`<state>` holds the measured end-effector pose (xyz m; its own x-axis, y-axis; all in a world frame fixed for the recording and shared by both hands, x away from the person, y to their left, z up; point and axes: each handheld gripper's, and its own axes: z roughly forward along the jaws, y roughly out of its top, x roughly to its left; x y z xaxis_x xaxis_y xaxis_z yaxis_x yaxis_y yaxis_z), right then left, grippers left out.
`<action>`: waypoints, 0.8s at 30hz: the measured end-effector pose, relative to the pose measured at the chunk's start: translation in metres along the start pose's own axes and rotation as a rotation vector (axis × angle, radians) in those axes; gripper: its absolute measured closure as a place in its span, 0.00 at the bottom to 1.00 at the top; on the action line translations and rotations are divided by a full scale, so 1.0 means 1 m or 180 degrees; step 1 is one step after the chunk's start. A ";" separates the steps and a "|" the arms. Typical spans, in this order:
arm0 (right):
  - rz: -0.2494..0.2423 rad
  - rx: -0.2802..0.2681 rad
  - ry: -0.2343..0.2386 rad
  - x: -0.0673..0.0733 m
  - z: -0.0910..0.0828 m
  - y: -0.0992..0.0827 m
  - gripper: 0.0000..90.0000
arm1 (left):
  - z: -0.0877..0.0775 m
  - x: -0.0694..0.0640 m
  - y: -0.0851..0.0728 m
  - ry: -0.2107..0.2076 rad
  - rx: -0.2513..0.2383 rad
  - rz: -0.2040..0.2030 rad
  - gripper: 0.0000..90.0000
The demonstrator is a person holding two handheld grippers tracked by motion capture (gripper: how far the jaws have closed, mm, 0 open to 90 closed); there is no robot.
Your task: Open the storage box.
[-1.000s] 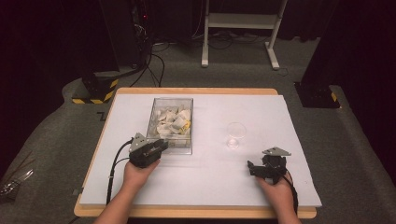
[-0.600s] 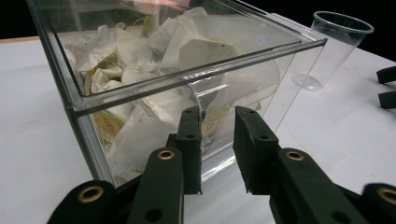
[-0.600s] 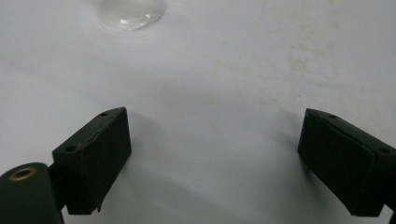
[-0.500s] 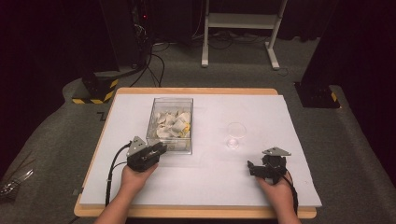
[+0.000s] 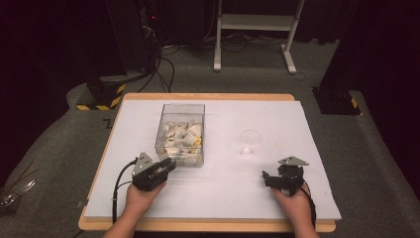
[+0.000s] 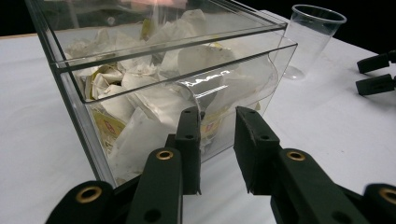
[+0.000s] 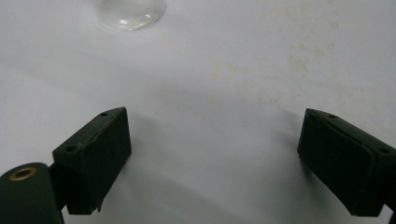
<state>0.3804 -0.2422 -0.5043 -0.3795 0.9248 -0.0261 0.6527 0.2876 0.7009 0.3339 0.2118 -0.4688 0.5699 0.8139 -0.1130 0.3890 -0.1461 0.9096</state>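
The left gripper [image 5: 166,167] sits at about 7 o'clock on the table [image 5: 297,119], its jaws narrowly parted and empty, pointing at the near wall of the clear box [image 5: 182,134] of white packets [image 6: 154,100]. To pick one well, it should probably lift over the rim first (the wall blocks a straight reach). The right gripper [image 5: 268,179] rests at 5 o'clock, jaws wide. Beyond it stands the plastic cup [image 5: 249,143], upright, well apart from the box.

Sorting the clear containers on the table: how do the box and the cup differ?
The clear box is square-sided and packed with white and yellow packets; the plastic cup is round and looks empty. The box is much bigger than the cup. Both are transparent, open-topped and upright on the white table.
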 end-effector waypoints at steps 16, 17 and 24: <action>-0.0002 0.0001 -0.0003 0.000 0.000 0.000 0.11 | -0.022 -0.018 -0.015 -0.0038 -0.0063 0.0005 0.79; -0.0012 -0.0001 -0.0003 0.000 0.000 0.000 0.11 | -0.023 -0.018 -0.015 -0.0033 -0.0058 0.0017 0.79; -0.0008 0.0000 0.0000 0.000 0.000 0.000 0.11 | -0.027 -0.023 -0.018 -0.0035 -0.0062 0.0051 0.79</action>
<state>0.3800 -0.2422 -0.5042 -0.3810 0.9242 -0.0278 0.6517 0.2898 0.7009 0.2945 0.2114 -0.4714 0.5840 0.8052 -0.1025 0.3655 -0.1481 0.9190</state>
